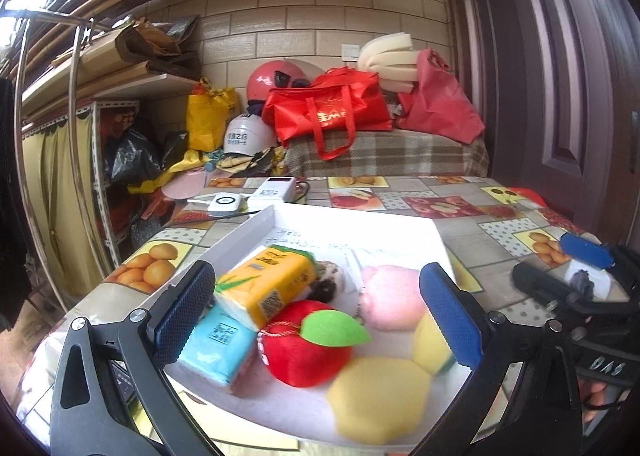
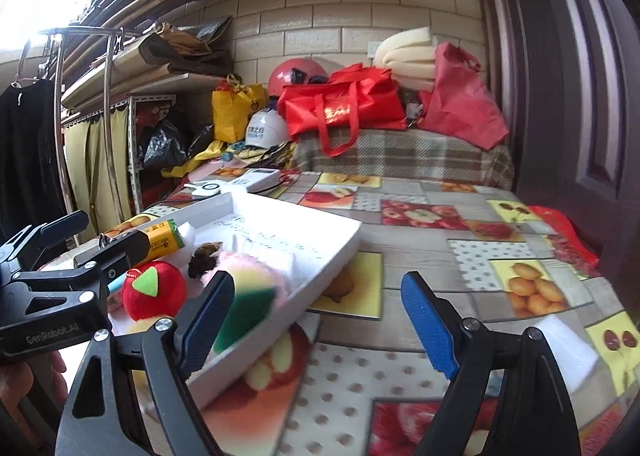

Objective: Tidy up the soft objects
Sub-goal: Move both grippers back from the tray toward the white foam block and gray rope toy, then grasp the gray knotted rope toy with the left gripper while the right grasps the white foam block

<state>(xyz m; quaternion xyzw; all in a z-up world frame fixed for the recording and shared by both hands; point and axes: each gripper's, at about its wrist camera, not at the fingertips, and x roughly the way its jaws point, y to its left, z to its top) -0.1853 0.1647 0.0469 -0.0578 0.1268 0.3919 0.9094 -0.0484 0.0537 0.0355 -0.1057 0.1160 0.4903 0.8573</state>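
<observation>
On the fruit-patterned tablecloth [image 1: 500,212] sits a shallow white rectangular tray [image 1: 360,224], and the soft things lie gathered inside it. Seen from the left wrist, the left gripper [image 1: 316,312] hangs over the near end of the tray with its two blue-padded fingers [image 1: 182,312] spread wide apart and nothing between them.

Going from the left side of the tray: a light blue tissue pack [image 1: 218,344] lies flat at the near-left corner, and a yellow-orange tissue pack [image 1: 266,282] rests tilted across its far edge. Just right of both sits a red plush apple with a green felt leaf [image 1: 308,344], touching the orange pack. Behind the apple a small dark-and-white furry toy [image 1: 328,280] peeks out, mostly hidden. Further right lies a pale pink fluffy plush [image 1: 390,296]. In front of it are two yellow sponges, blurred: a large one [image 1: 378,400] at the tray's near edge and a smaller one [image 1: 430,340] partly behind the right finger.

At the far left corner of the table, beyond the tray, lie two white electronic devices [image 1: 256,198] with cables.

Right of the tray, the right gripper [image 2: 318,326] hovers above the tablecloth beside the tray's right rim, its fingers likewise spread wide and holding nothing.
</observation>
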